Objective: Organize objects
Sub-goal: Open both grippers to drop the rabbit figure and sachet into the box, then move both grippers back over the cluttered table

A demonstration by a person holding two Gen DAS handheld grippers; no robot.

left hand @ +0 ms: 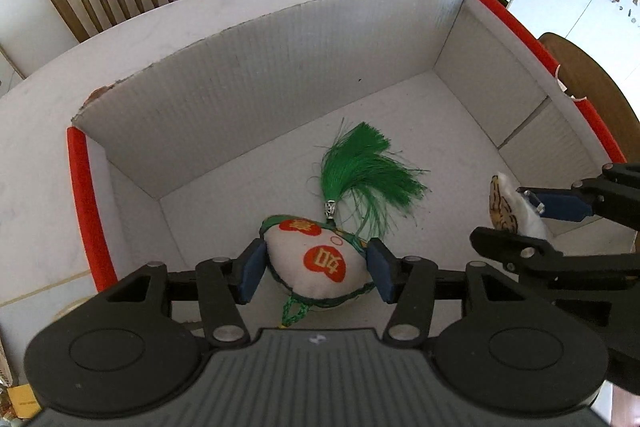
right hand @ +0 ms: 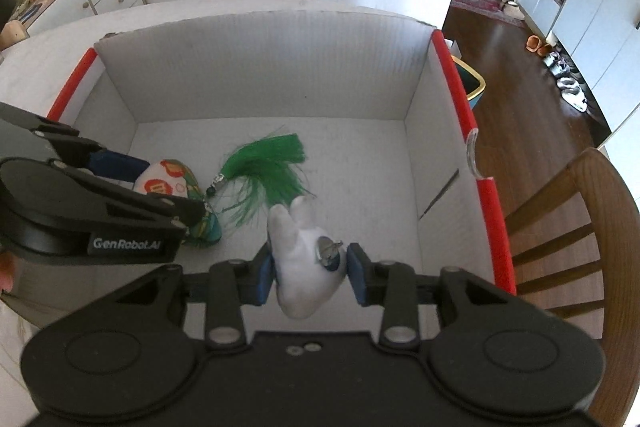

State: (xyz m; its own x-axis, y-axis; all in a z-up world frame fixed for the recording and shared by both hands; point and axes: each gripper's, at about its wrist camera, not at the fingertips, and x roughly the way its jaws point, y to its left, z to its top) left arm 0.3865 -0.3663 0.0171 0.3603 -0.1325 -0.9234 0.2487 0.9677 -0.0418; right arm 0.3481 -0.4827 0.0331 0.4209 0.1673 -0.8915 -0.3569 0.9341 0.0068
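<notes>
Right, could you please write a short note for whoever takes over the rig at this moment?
Left gripper: pads against the embroidered sachet, low inside the cardboard box; its green tassel lies on the box floor.
Right gripper: pads against the white plush toy, also low in the box, to the sachet's right.
Done: both items are inside the box.
Left: probably open both jaws, withdraw, then check the table for anything else to put away.

The sachet [left hand: 320, 263] lies left of the plush toy [right hand: 306, 267] in the box [left hand: 280, 67].
</notes>
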